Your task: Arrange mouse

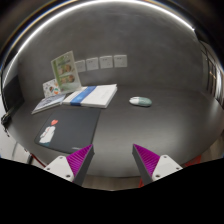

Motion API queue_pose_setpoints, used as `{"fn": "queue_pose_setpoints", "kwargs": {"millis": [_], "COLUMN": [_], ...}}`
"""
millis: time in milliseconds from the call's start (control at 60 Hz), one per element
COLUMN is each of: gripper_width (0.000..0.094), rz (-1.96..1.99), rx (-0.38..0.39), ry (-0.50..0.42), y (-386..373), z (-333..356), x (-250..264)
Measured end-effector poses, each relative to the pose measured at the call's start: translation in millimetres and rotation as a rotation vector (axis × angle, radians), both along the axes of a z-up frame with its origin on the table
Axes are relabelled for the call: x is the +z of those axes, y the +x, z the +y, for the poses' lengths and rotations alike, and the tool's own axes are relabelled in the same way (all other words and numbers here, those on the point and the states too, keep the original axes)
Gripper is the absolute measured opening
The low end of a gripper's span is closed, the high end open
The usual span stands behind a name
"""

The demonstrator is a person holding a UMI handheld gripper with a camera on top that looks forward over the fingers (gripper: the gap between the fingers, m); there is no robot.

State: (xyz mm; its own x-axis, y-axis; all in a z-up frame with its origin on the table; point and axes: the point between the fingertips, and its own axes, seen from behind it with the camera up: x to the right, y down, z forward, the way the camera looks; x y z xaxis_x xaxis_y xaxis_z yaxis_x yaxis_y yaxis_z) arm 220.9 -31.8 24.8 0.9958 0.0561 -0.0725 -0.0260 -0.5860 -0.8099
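The mouse I am after is small, pale and oval, whitish with a slight grey-green tint. It lies flat on the dark grey table, belly down, its long axis running roughly crosswise to the way I point. It rests by itself, touching nothing. It lies well beyond my fingers, which stand spread with nothing between them, and a little toward the right-hand one. I cannot make out buttons, a wheel or a cable on it from here; it reads only as a smooth, low, rounded shape.
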Motion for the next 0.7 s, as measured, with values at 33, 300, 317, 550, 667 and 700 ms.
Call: {"fn": "queue_pose_setpoints", "kwargs": {"millis": [33, 300, 317, 550, 667, 700], "gripper_width": [0.0837, 0.0836, 0.0837, 0.0824, 0.0822, 0.0836], "rz": [0.001, -0.044, -0.04, -0.062, -0.068, -0.071], "rx": [-0.014, -0.057, -0.058, -0.109, -0.083, -0.088], "ry": [0.009, -0.042, -0.05, -0.021, -0.016, -0.014], "y": [6.0, 6.1, 3.9, -17.2, -54.5, -63.0], "z": [11.4, 129.5, 136.1, 255.6, 315.1, 328.1], "x": [-1.1, -41.4, -45.1, -60.3, -64.5, -65.8]}}
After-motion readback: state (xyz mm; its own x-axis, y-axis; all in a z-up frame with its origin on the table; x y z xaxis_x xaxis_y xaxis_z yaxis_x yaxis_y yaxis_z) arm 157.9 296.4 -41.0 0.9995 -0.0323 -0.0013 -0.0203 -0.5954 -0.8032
